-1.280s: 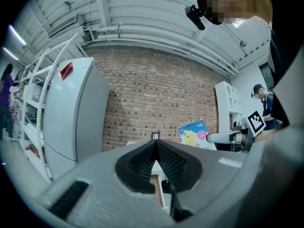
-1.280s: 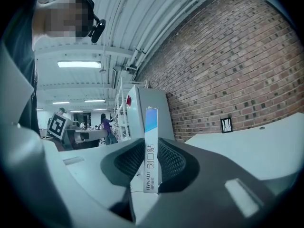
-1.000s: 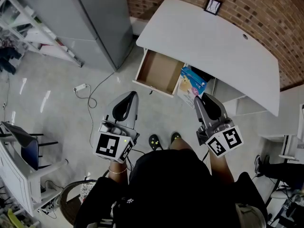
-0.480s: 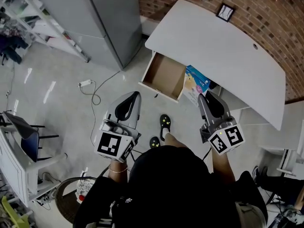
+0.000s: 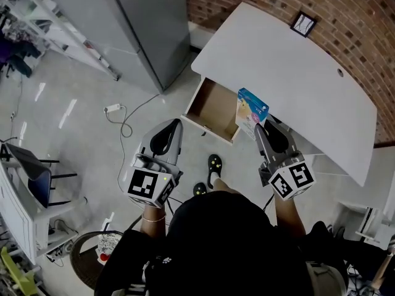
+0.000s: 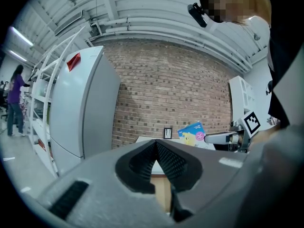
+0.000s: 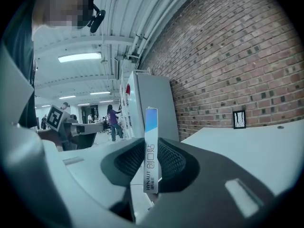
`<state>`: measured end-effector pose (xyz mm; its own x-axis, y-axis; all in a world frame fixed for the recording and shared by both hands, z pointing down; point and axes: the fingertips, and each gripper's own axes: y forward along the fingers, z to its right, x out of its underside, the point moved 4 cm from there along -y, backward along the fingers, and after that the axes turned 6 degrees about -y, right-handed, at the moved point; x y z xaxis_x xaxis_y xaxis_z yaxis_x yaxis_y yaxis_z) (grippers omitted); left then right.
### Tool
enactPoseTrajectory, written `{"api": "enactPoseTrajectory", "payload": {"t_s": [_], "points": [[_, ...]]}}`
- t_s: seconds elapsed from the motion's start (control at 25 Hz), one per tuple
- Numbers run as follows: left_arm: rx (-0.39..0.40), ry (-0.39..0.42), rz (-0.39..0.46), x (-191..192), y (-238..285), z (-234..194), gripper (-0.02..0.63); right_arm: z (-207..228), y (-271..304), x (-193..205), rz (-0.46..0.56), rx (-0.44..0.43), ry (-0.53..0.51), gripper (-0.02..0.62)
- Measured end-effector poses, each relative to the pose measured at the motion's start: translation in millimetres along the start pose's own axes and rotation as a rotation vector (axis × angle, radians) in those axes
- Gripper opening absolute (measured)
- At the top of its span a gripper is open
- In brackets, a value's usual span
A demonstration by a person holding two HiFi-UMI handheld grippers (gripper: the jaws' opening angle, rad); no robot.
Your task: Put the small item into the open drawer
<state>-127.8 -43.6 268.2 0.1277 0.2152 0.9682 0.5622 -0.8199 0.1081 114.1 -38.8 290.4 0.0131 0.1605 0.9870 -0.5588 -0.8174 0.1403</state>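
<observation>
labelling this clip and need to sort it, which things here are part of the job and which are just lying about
Part of the job:
- blue box, clamped in the right gripper
- open drawer under the white desk

Just lying about:
- power strip
- small frame on the desk
- grey cabinet
- chair

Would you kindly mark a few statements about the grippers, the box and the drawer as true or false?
1. The right gripper grips a blue box. True.
2. The drawer is shut. False: it stands pulled open under the desk.
3. The left gripper has its jaws together, with nothing between them. True.
4. The box lies in the drawer. False: it is held in the right gripper's jaws, outside the drawer.
</observation>
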Motion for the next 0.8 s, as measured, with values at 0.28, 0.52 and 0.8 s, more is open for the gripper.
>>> {"api": "enactPoseTrajectory", "payload": {"t_s": [0.28, 0.52, 0.8], "points": [[-0.011, -0.008, -0.003, -2, 31, -12, -0.003, 21, 27, 10, -0.037, -0.034, 0.012, 0.091], [-0.039, -0.014, -0.013, -2, 56, -22, -0.003, 39, 50, 15, -0.057, -0.076, 0.01, 0.091], [-0.079, -0.028, -0.012, 4, 81, -28, -0.003, 56, 67, 23, -0.077, -0.137, 0.012, 0.091]]}}
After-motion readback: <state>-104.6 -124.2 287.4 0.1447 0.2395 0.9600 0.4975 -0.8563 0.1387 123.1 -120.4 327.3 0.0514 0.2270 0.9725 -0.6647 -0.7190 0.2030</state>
